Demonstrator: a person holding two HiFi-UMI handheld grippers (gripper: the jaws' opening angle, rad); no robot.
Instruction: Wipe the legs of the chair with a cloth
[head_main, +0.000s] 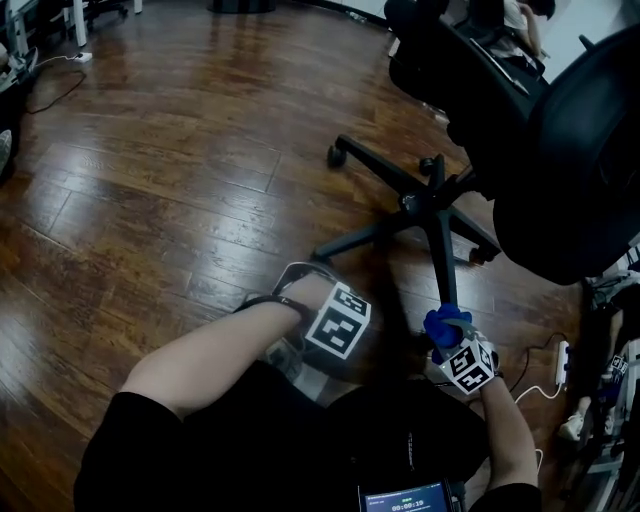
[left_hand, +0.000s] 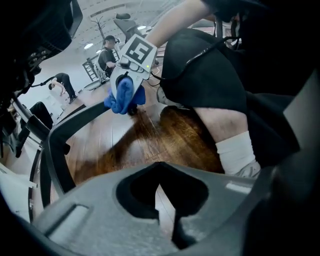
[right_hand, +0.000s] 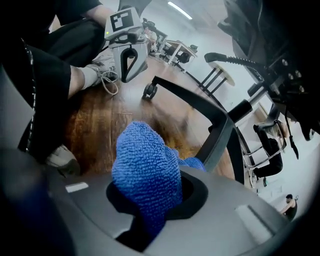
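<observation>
- Grip risk: right gripper (right_hand: 150, 205) has its jaws pinching a bunched blue cloth (right_hand: 147, 170). Only a wad is caught, so a hard drag along a leg could pull it free.
- Chair (head_main: 430, 200) stands on wheels (head_main: 337, 155) on a smooth wood floor (head_main: 150, 200). A sideways push while wiping may roll or spin it away.
- Left gripper (left_hand: 165, 202): jaws pressed together, nothing btwn them. It hangs beside the person's leg, near the end of another chair leg, and isn't seen touching it. It's not bracing the chair, so nothing checks that roll.
- Cloth sits at the outer end of the leg (head_main: 443, 260) that points toward the person; touching or just above it, can't tell. Too steep an angle could put hard jaw tips on the leg instead of cloth.
- Power strip (head_main: 562, 365) w/ white cable lies on the floor near the right side; a wide sweep could snag it.
- Base is partly hidden under the seat, so it's easy to skip a leg.
- Counts: grippers 2; cloth 1; chair being wiped 1; legs showing in head view 4 (more poss. hidden by the seat); wheels clearly seen 3; power strip 1.
</observation>
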